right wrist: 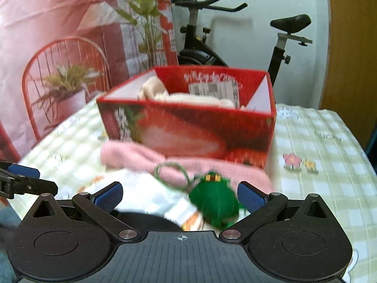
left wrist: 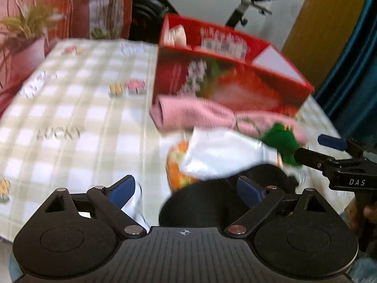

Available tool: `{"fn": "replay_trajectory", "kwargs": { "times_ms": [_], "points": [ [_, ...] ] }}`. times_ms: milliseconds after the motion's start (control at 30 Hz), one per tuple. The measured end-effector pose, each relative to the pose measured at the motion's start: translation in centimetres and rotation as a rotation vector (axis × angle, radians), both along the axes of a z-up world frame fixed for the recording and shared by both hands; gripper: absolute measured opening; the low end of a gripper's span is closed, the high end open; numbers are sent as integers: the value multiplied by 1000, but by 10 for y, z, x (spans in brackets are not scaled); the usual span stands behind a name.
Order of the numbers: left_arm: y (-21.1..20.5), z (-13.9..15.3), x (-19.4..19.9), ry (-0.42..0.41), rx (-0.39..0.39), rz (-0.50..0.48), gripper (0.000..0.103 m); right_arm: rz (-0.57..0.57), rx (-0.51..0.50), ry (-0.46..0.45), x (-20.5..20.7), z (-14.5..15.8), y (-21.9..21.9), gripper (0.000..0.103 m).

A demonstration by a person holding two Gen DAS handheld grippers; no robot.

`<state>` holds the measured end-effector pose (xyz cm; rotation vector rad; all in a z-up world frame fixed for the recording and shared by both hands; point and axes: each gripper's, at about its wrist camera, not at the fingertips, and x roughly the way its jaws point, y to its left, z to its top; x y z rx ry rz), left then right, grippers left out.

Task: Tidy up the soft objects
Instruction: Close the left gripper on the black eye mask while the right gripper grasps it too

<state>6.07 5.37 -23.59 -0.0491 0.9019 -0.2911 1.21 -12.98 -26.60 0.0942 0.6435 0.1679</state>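
Sorting partly done: cream item inside red box (right wrist: 188, 127); pink cloth (right wrist: 141, 160), green toy (right wrist: 213, 204) remain frame-centre. Left gripper (left wrist: 186, 188), right gripper (right wrist: 180, 194) jaws wide, empty.

Both wrist cams low, facing red box (left wrist: 226, 70)
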Motion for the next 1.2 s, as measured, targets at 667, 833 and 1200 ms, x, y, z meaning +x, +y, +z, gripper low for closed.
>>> {"fn": "replay_trajectory", "kwargs": {
  "times_ms": [667,833,1200],
  "points": [
    [-14,-47,17,174,-20,-54,68,87,-81,212,7,-48,27,102],
    [-17,-44,37,199,-21,-50,67,76,-60,240,14,-51,23,102],
    [-18,-42,57,218,-27,-51,67,68,-9,266,23,-57,17,103]
  ]
}}
